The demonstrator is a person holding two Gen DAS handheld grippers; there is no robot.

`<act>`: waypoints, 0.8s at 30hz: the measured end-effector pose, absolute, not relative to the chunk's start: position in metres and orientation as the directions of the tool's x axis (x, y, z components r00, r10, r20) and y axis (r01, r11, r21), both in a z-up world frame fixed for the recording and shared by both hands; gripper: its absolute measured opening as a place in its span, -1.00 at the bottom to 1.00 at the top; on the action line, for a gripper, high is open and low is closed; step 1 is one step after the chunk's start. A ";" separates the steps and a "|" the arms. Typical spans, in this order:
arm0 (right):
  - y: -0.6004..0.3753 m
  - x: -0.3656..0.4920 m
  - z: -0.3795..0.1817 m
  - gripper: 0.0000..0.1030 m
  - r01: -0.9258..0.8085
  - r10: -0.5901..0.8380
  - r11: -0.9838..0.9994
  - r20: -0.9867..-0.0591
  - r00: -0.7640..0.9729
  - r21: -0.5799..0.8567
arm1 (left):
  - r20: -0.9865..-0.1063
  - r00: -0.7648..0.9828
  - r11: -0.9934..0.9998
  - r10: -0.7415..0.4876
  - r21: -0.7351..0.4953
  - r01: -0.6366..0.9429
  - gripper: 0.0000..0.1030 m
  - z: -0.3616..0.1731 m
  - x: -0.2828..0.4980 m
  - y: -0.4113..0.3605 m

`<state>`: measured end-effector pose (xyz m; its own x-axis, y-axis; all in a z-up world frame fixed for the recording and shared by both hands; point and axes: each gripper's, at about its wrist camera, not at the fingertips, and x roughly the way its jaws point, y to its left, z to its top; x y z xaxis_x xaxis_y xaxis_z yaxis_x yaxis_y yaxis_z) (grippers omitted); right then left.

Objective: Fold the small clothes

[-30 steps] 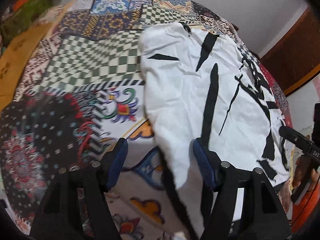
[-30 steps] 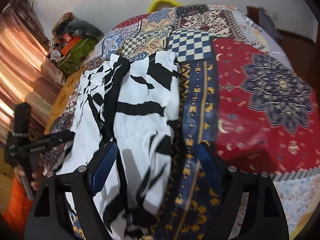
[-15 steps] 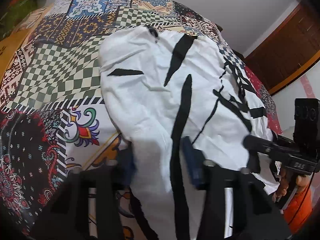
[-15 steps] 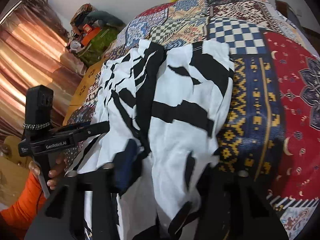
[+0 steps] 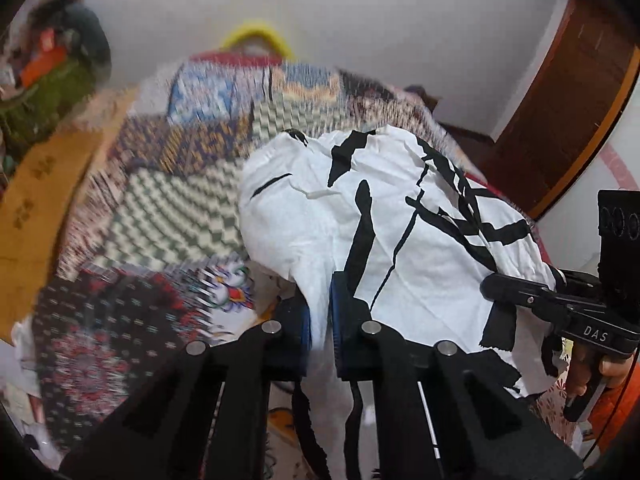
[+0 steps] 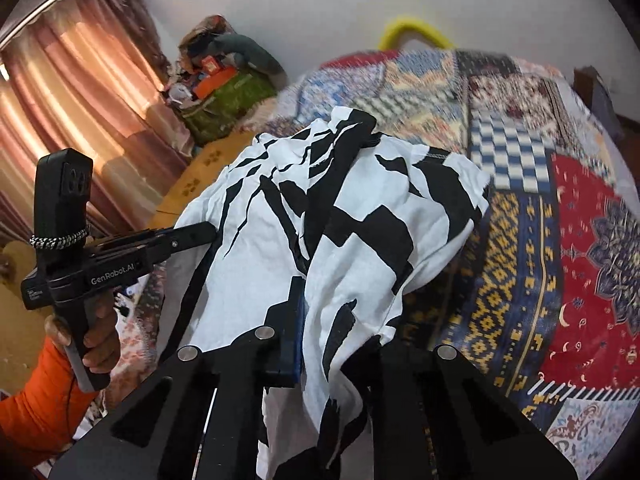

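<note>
A white garment with black streaks (image 5: 400, 220) lies on a patchwork bedspread (image 5: 180, 220), its near edge raised off the bed. My left gripper (image 5: 320, 300) is shut on a fold of that near edge, with white cloth pinched between the blue pads. In the right wrist view the garment (image 6: 360, 220) drapes over my right gripper (image 6: 316, 320), whose jaws are closing on the fabric between them; its right finger is hidden under cloth. Each view shows the other gripper at the garment's side: the right gripper (image 5: 496, 284) and the left gripper (image 6: 200, 234), each held by a hand.
The bedspread (image 6: 520, 260) stretches far beyond the garment. A yellow curved object (image 5: 256, 34) sits at the bed's far end. A pile of bags (image 6: 224, 92) stands by the curtain (image 6: 80, 92). A wooden door (image 5: 568, 120) is on the right, and an orange sleeve (image 6: 36, 412) low left.
Both grippers went from open around the garment's near edge to closed on it. They then rose, lifting that edge off the bed and tilting the views upward.
</note>
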<state>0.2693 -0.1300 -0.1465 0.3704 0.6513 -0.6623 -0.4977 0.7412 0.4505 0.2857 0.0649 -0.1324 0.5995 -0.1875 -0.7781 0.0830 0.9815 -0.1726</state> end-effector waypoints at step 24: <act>-0.046 0.224 -0.193 -0.65 -0.454 0.640 0.741 -0.727 0.251 0.495 | -0.869 0.467 0.975 -0.163 -0.214 -0.058 -0.81 -0.196 0.216 0.153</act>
